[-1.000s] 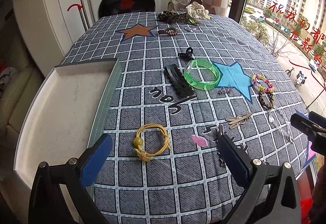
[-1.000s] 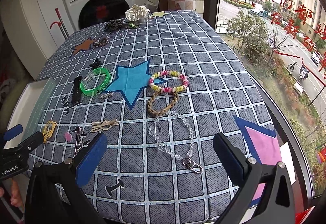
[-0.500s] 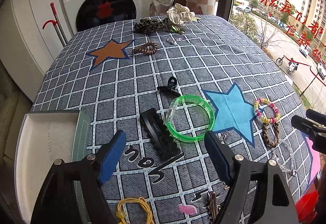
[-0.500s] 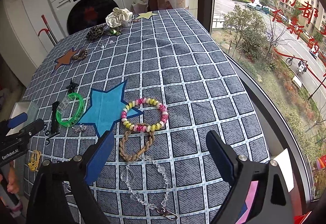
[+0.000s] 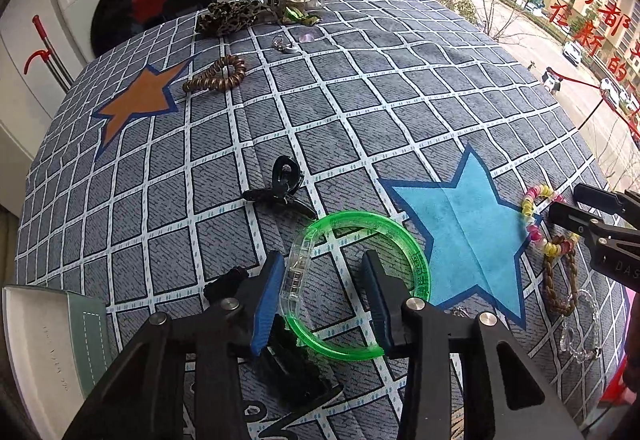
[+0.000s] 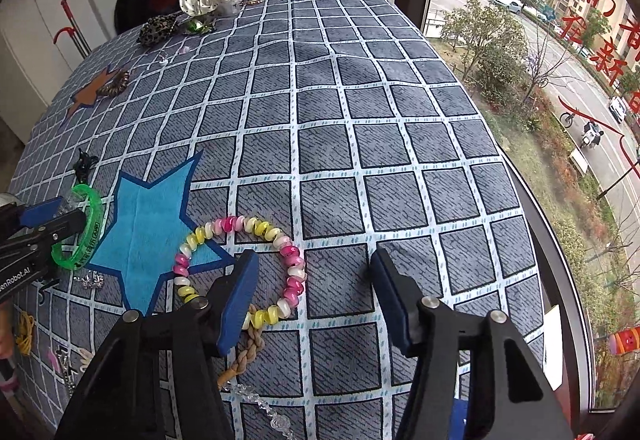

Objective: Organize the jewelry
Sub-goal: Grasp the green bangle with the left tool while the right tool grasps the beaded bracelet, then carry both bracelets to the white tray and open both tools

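Having advanced within a second from the yellow hair tie, the left gripper (image 5: 326, 298) is now set, fingers apart, astride the clear clasp of the translucent green plastic bangle (image 5: 362, 282), lying flat on the checked cloth (image 5: 360, 112) beside the blue star. A pickup is judged imminent. Being round, it shows no long axis; the clasp faces left. The right gripper (image 6: 312, 298) hangs spread over the pink-and-yellow bead bracelet (image 6: 240, 264).

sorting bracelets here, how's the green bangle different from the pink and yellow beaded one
The green bangle is one smooth, see-through rigid ring; the pink and yellow beaded bracelet is a loop of many opaque beads. The bangle lies left of the blue star, the beaded bracelet on its right tip. The left gripper straddles the bangle's clear section; the right gripper straddles the beaded bracelet's right side. Both lie flat on the checked cloth, with both grippers open.
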`<state>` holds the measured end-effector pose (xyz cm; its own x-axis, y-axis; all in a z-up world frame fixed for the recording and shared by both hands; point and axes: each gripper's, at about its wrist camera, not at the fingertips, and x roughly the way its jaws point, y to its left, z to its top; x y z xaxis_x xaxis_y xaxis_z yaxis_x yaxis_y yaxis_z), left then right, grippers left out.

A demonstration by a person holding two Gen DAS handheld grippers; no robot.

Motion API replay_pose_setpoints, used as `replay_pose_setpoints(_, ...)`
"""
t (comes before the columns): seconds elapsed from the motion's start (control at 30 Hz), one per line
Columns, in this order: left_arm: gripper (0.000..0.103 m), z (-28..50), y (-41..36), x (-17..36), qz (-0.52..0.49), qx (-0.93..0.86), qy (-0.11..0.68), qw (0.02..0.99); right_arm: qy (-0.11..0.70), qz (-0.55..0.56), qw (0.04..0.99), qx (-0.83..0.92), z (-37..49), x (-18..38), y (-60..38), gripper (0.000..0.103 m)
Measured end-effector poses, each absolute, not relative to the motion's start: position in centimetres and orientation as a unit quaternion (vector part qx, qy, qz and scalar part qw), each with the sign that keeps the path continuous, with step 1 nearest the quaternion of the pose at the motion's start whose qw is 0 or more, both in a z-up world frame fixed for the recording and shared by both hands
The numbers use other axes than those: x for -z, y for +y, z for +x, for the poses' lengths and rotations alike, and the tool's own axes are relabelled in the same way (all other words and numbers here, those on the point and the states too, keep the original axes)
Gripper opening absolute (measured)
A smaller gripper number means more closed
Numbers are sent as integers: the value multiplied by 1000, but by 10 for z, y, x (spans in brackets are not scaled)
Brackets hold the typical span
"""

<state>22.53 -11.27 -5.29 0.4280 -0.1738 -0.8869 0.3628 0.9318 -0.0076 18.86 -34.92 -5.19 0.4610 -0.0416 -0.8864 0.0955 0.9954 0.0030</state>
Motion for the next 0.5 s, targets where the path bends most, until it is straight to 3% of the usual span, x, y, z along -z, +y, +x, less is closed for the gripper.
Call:
replay_pose_setpoints(0.07, 37, 226, -117, 53, 97, 168, 509, 838, 514, 9, 857, 41, 189, 52, -345, 59)
replay_pose_setpoints(0.13, 20, 226, -121, 52, 104, 174, 508, 837, 511, 6, 859, 35, 190, 52, -343, 52)
replay_pose_setpoints(0.17, 17, 225, -122, 52, 105, 177, 507, 837, 510, 5, 860, 32, 190, 51, -342, 40)
replay_pose_setpoints(0.2, 17, 225, -123, 51, 105, 180, 506, 837, 509, 3, 860, 31, 190, 50, -341, 20)
replay_pose_setpoints(0.23, 17, 224, -124, 51, 104, 182, 505, 837, 509, 5, 861, 28, 190, 50, -340, 12)
replay_pose_setpoints(0.5, 17, 208, -115, 26, 70, 184, 480, 855, 488, 33, 872, 21, 176, 35, -343, 10)
